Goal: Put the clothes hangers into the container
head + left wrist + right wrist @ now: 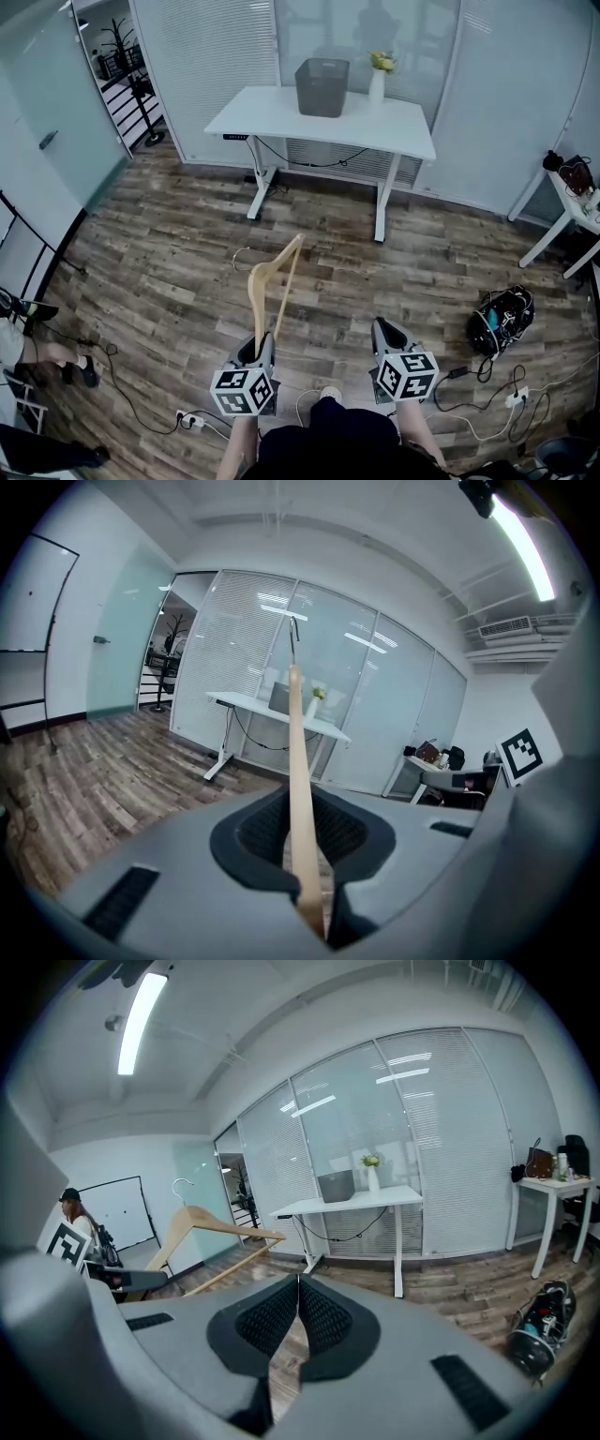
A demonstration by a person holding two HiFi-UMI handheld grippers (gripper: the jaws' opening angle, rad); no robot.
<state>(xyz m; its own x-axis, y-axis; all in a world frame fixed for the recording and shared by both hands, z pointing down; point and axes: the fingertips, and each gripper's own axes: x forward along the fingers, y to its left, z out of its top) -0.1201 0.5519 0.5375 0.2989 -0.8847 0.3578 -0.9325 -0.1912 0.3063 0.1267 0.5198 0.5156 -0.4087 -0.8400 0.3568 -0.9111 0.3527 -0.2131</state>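
An office room with a wood-plank floor (169, 281) is seen from above. At the near edge, two grippers are held side by side by a person. The left gripper (255, 349) is clamped on one end of a wooden clothes hanger (269, 281). In the left gripper view the jaws are seen pressed against the wood from both sides. The hanger is raised off the floor and pointed toward the far side of the room. The right gripper (382, 330) is held just to the right, its jaws closed together with nothing between them. On the far side, a white desk (281, 112) is set against a glass wall. A dark grey container (322, 86) is placed on the desk, well apart from the hanger. A white vase (377, 89) with yellow flowers is placed just right of the container. A black bag (502, 319) is seen on the floor at the right.
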